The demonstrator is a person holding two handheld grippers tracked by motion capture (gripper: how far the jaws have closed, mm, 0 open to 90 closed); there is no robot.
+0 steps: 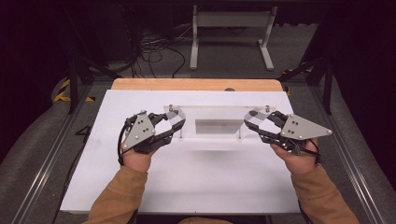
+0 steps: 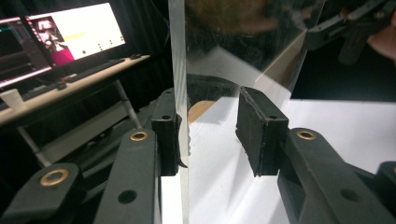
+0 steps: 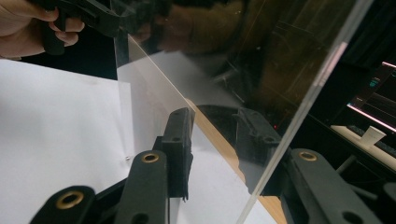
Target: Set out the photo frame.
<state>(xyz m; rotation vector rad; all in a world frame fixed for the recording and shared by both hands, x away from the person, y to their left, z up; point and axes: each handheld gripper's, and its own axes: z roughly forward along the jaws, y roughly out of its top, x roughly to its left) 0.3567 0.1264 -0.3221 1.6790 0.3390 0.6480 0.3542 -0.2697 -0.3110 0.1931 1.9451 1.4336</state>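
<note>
A clear acrylic sheet (image 1: 215, 114) stands raised on thin posts at the middle back of the white table (image 1: 187, 182). My left gripper (image 1: 177, 125) is open around the sheet's left end. In the left gripper view the sheet's edge (image 2: 180, 70) runs up between the jaws of this gripper (image 2: 208, 130); it lies against the left pad (image 2: 168, 140), and the right pad (image 2: 257, 135) stands apart. My right gripper (image 1: 251, 123) is open around the right end. In the right gripper view the sheet (image 3: 224, 70) slants between the jaws of that gripper (image 3: 215, 140), a wide gap on each side.
A wooden strip (image 1: 196, 84) borders the table's far edge. Behind it on the floor are a white metal stand (image 1: 231, 28) and loose cables (image 1: 154, 51). A desk with lit monitors (image 2: 70, 32) and a paper cup (image 2: 11, 99) stands off to the side.
</note>
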